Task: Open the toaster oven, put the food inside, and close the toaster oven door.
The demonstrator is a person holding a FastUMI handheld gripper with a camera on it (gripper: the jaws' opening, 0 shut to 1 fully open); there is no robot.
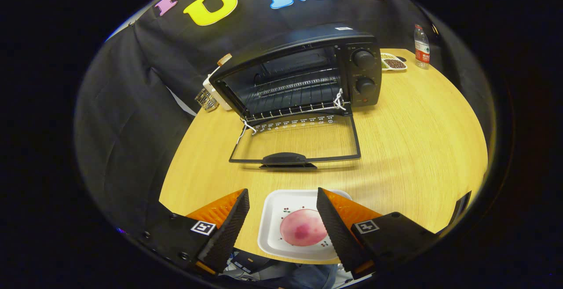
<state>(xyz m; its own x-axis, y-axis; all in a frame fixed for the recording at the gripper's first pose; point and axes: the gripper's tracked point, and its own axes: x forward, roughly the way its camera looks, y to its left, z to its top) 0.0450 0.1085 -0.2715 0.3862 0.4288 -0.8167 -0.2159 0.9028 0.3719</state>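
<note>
My gripper [281,199] is wide open, holding nothing. The round pink food [302,227] on its square white plate [272,218] sits between the fingers, partly hidden. Far off, the black toaster oven [303,73] has its glass door [294,141] flat on the wooden table [418,139].

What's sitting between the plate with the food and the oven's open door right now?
Nothing: in the gripper view only bare wooden table separates the plate from the lowered door. The gripper is open, fingers either side of the pink food.

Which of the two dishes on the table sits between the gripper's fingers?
The white square tray holding the pink round food lies between the open gripper fingers. The small dish of beans sits far off, beside the toaster oven.
</note>
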